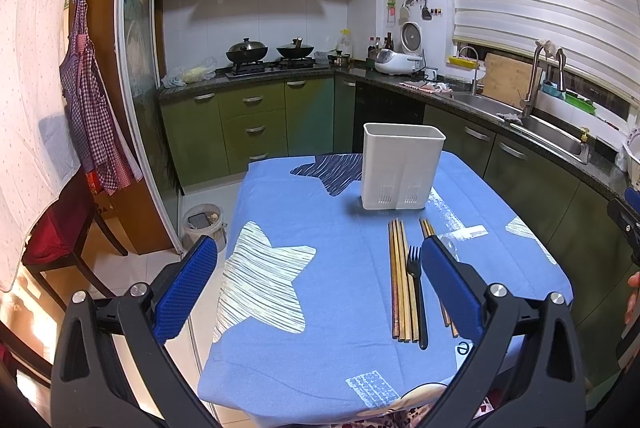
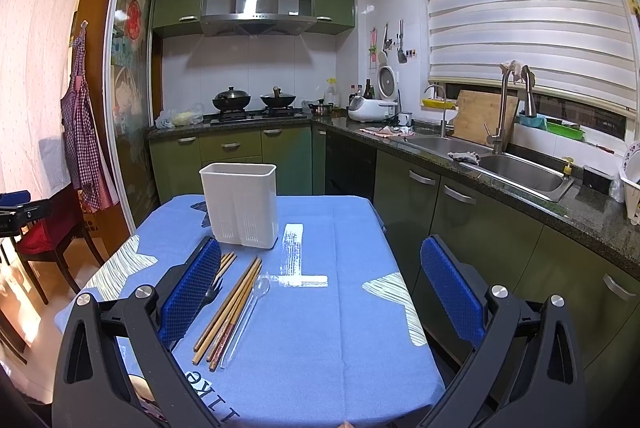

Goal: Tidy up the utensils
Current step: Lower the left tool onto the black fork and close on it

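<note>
Chopsticks [image 1: 402, 288] near table edge [image 1: 320, 404], grippers agape

From the left gripper [image 1: 318, 270], the utensil holder [image 1: 402, 168] stands ahead and to the right on the table [image 1: 320, 368]. The chopsticks [image 1: 400, 288] and fork [image 1: 417, 292] lie between, just inside its right finger. Left of the right gripper [image 2: 320, 272], a spoon [image 2: 246, 312] lies right of the chopsticks.

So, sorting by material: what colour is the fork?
Black fork, lying among the chopsticks; clearest in the left wrist view.
</note>
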Tool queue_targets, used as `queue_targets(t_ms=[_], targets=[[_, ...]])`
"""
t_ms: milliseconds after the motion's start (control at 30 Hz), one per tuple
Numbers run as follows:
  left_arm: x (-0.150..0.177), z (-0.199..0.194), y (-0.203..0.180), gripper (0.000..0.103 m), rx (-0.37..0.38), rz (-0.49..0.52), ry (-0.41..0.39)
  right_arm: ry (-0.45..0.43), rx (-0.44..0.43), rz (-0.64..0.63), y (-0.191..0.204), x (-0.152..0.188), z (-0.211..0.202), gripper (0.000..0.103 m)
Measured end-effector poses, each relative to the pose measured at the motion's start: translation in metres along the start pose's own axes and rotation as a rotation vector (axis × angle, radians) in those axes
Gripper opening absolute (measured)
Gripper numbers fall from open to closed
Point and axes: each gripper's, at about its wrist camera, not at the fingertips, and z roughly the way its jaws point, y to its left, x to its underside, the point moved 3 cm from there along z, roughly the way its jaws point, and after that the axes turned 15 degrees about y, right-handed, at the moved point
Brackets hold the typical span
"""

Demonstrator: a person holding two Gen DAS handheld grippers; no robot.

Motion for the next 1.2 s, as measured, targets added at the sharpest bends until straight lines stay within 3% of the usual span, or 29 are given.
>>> queue_targets(t_ms=[267, 533, 600, 800, 900, 1067, 1200], targets=[[0.002, 0.017, 0.004, 0.097, -0.003, 0.007, 0.029, 0.072, -0.021, 0.051, -0.009, -0.006, 0.021, 0.099], [-0.008, 0.077, -0.008, 0.093, 0.002, 0.057, 0.220, 0.217, 0.005, 0.030, -0.013, -0.011, 0.076, 0.099], [-0.007, 0.098, -0.017, 0.081, 0.020, 0.085, 0.288, 0.264, 0.010, 0.023, -0.014, -0.012, 0.093, 0.099], [-0.006, 0.158, -0.052, 0.065, 0.077, 0.159, 0.471, 0.400, -0.014, -0.008, -0.011, -0.013, 0.146, 0.095], [-0.007, 0.181, -0.070, 0.051, 0.115, 0.191, 0.559, 0.443, -0.018, -0.036, -0.005, -0.015, 0.166, 0.084], [-0.008, 0.211, -0.101, 0.041, 0.154, 0.244, 0.663, 0.506, -0.038, -0.070, 0.002, -0.017, 0.193, 0.070], [-0.007, 0.225, -0.118, 0.033, 0.191, 0.258, 0.728, 0.532, -0.040, -0.068, 0.000, -0.014, 0.202, 0.067]])
